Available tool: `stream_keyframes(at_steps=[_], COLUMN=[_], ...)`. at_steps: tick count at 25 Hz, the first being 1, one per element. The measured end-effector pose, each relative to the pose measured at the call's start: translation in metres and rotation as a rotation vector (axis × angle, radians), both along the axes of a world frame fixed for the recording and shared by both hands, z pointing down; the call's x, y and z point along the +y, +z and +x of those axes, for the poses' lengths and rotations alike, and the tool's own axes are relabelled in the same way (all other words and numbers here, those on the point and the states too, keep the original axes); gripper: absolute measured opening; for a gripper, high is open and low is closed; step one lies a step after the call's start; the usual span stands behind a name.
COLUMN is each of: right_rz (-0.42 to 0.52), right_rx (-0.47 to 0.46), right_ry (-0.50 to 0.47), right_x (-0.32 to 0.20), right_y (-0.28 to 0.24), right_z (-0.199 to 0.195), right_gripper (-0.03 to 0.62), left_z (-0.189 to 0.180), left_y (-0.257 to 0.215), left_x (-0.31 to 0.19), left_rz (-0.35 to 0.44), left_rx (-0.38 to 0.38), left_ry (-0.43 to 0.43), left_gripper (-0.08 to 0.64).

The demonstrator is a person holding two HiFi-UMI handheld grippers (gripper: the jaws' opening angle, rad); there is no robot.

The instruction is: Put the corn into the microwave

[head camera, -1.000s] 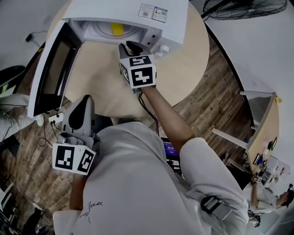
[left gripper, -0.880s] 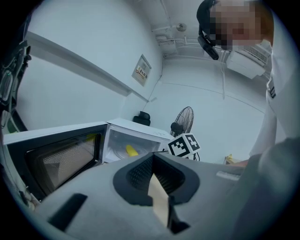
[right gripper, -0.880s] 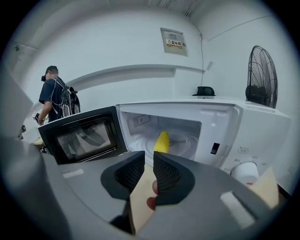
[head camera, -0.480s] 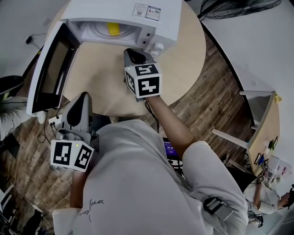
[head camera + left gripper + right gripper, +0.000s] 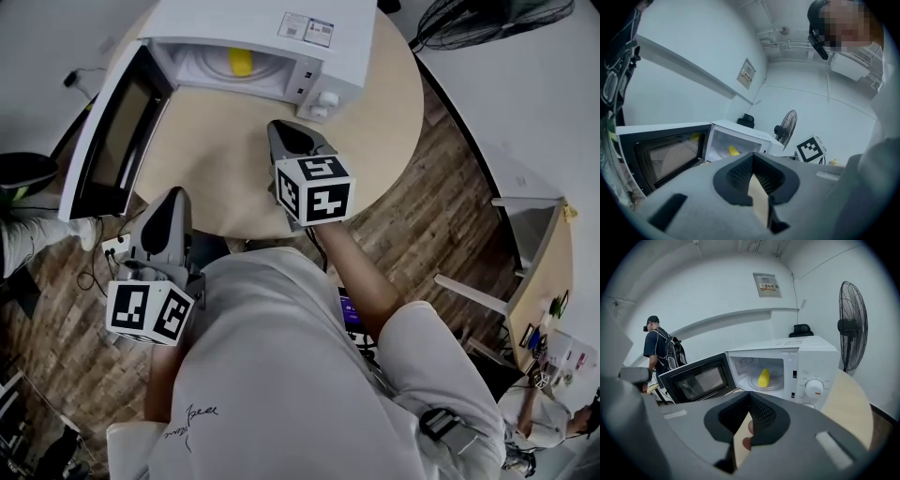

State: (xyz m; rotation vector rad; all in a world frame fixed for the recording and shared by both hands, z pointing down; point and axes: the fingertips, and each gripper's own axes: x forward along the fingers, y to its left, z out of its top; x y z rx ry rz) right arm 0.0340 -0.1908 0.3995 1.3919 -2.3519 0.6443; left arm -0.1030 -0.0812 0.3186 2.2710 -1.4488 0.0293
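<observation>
Yellow corn (image 5: pixel 763 378) lies in open microwave (image 5: pixel 815 359), seemingly on turntable (image 5: pixel 778 383).

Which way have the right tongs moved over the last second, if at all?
Yes: the right tongs drew back from the microwave, toward the person.

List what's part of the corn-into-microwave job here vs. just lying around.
Job:
- corn, already inside
- microwave, door open
- right hand-held gripper, shut, empty

Lying about:
- fan
- wall sign
- person with backpack
- left hand-held gripper, shut, empty
</observation>
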Motion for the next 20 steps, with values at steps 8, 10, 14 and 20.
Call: stream_keyframes(at_steps=[8,10,14,20], right_rz=[-0.025,-0.029,-0.036,-0.064], right_rx=[-0.024,-0.022,-0.031,-0.042], right_ry=[-0.004,-0.006,-0.005,-0.021], right_x=[0.027,0.034,0.047,0.068], right_y=[-0.004,-0.005,-0.007,-0.001], right_z=[0.009,0.012,0.017,0.018], right_gripper=[0.012,0.012,0.011,0.011], left_z=[-0.003,-0.004,-0.006,-0.010], left_y=[0.014,0.016,0.020,0.027], left_x=[0.012,0.012,0.013,0.015], left_rz=[-0.033,-0.039,-0.055,-0.079], left_rx=[0.007,0.007,0.013,0.003], left_ry=[-0.022,-0.030,-0.039,-0.034], left_gripper=[-0.009,-0.011,-0.011,-0.011])
